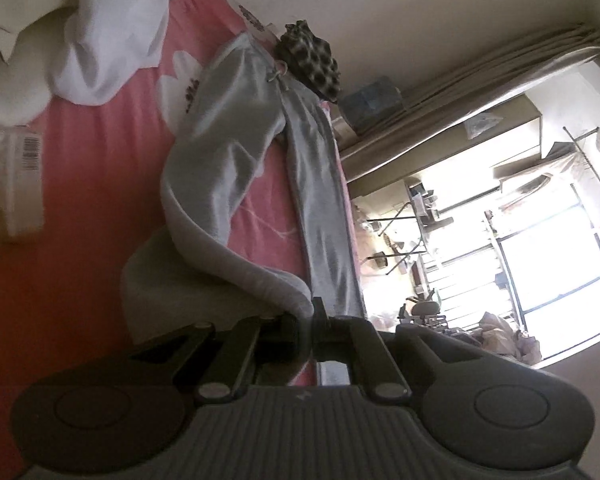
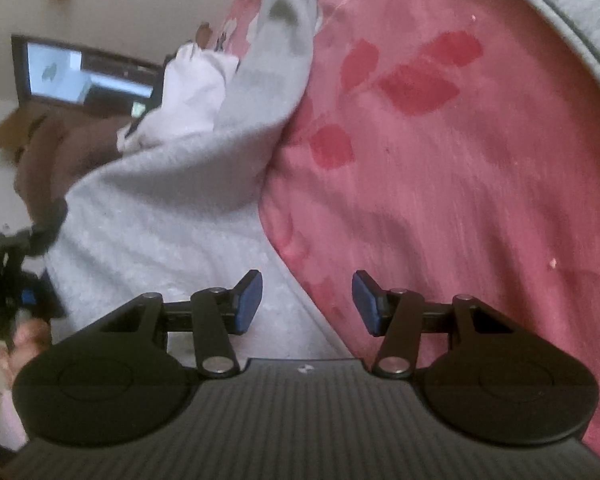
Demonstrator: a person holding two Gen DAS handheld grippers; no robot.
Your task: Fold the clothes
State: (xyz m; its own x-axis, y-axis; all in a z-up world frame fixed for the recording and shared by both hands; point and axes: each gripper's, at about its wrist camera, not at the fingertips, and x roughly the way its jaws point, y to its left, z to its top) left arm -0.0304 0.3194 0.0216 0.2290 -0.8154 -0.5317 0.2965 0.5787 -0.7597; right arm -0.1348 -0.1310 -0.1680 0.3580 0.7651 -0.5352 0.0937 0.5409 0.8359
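From my left wrist view, my left gripper [image 1: 314, 320] is clamped on the hem of one leg of the grey sweatpants [image 1: 220, 160], with the cloth rising in a curl straight off my fingertips. The pants run lengthwise away from me across the pink bedsheet [image 1: 100, 200], with the drawstring waist at the far end by a spotted cushion [image 1: 310, 60] and the other leg flat along the bed's right edge. A white garment [image 1: 100, 40] is heaped far left.

From my right wrist view, my right gripper [image 2: 307, 304] is released and holds nothing, its blue pads [image 2: 248, 304] spread. The grey cloth [image 2: 160, 220] lies just left of my fingertips, its edge slanting between the pads, with bare sheet to the right. My right is nearer this loose part, and I judge it would need to shift left to take it.
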